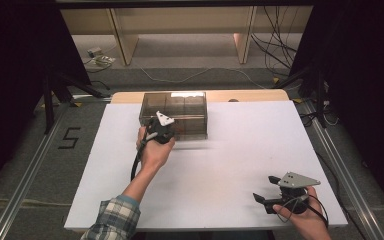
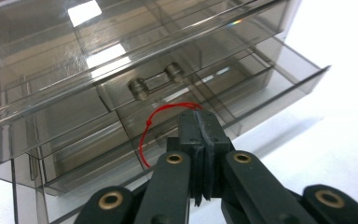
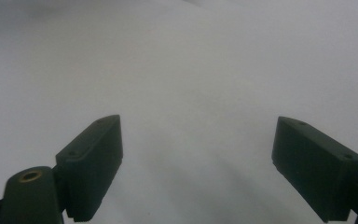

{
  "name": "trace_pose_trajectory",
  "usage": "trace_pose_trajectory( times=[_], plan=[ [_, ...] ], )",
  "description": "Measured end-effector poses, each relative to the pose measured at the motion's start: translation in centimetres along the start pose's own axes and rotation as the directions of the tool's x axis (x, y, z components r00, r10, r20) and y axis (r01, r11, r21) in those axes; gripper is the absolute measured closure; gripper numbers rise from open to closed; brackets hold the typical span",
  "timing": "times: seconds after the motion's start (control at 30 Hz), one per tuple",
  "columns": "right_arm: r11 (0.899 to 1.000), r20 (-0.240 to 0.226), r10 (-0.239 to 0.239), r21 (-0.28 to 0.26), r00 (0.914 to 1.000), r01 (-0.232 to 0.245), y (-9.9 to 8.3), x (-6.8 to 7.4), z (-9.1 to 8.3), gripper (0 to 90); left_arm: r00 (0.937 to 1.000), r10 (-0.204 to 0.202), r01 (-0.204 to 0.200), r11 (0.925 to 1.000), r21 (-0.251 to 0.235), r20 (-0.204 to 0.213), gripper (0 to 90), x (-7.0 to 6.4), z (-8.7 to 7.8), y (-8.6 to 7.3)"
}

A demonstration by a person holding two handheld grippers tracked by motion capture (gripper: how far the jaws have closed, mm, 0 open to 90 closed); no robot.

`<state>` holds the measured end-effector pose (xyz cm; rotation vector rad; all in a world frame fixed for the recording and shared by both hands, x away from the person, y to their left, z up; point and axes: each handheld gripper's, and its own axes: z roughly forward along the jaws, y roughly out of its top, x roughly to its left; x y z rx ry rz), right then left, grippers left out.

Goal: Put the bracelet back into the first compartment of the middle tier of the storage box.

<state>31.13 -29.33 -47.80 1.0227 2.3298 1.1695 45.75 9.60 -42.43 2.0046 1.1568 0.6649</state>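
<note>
One thin red string loop on the smoky clear plastic drawer box is pinched by the closed left gripper, presumably to be pulled outward next, while the right gripper is held wide open and empty, well apart from the box.

Wide bare tabletop in front of the smoky drawer box, open for passing. Also bare to the right of the box, out to the edge. Blocked at the box front by the pulled-out drawer, left claw pressed against it. Right claw well apart from the box, nothing between its jaws.
</note>
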Motion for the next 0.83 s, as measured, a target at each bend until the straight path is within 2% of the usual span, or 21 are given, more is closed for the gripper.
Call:
trace_pose_trajectory(
  times=[0.23, 0.53, 0.63, 0.67, 0.77, 0.83],
  plan=[
    [1.0, 0.001, -0.003, 0.006, 1.0, 0.003, 0.0, 0.1, 0.0, 16.9, 0.9987, -0.037, 0.038, 0.999, -0.025, 0.035, 79.1, 0.4, -1.8, -1.0],
    [1.0, 0.002, -0.002, 0.007, 1.0, 0.002, 0.0, 0.1, 0.0, 16.9, 0.996, -0.033, 0.037, 0.9979, -0.052, 0.084, 63.7, 0.4, -3.9, -2.8],
    [1.0, 0.002, -0.003, 0.005, 1.0, 0.003, 0.0, 0.1, 0.0, 16.9, 0.9906, -0.017, 0.029, 0.996, -0.085, 0.135, 49.2, 0.1, -4.4, -4.1],
    [1.0, 0.002, -0.004, 0.004, 1.0, 0.004, 0.0, 0.1, 0.0, 16.9, 0.9884, -0.013, 0.025, 0.9966, -0.079, 0.151, 42.7, -0.1, -4.5, -4.8],
    [1.0, 0.0, -0.002, 0.005, 1.0, 0.002, 0.0, 0.1, -0.1, 16.8, 0.9784, -0.018, 0.033, 0.9969, -0.071, 0.206, 21.8, -0.6, -5.4, -7.1],
    [1.0, -0.004, -0.003, 0.0, 1.0, 0.003, 0.0, 0.1, -0.1, 16.7, 0.9678, 0.0, 0.018, 0.9976, -0.067, 0.252, 18.1, -0.9, -6.3, -8.9]
  ],
)
